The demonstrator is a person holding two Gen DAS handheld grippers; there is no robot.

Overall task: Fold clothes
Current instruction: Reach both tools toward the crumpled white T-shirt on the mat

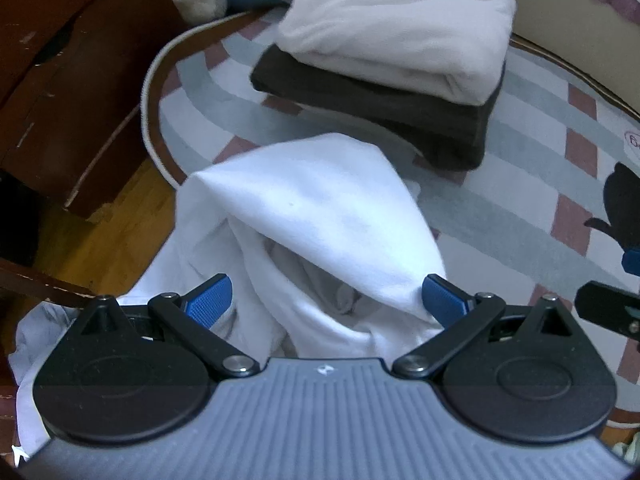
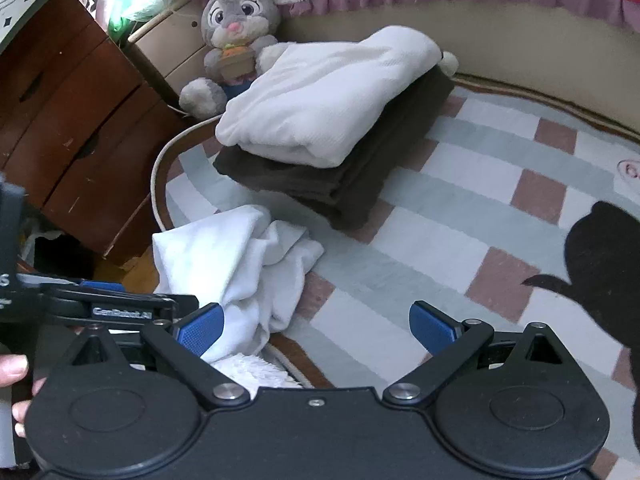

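A crumpled white garment (image 1: 312, 232) lies over the left edge of the rug (image 1: 520, 200), partly on the wooden floor. My left gripper (image 1: 326, 292) hangs over it, pointing steeply down. Its jaws are wide open with the cloth bunched between the blue pads (image 1: 208, 300), and neither pad presses on it. In the right wrist view the same garment (image 2: 232, 264) sits at the lower left. My right gripper (image 2: 316, 320) is open over bare rug, to the right of the garment, with nothing in it. Farther back, a folded white cloth (image 2: 328, 96) rests on a folded dark brown cloth (image 2: 348, 188).
A grey plush rabbit (image 2: 236, 28) sits behind the stack against a beige bed base. Brown wooden drawers (image 2: 72, 120) stand at the left, beside a strip of wooden floor (image 1: 104, 240). A black figure (image 2: 600, 272) is printed on the checked rug (image 2: 440, 220). Fingers of a hand (image 2: 12, 368) show at the left edge.
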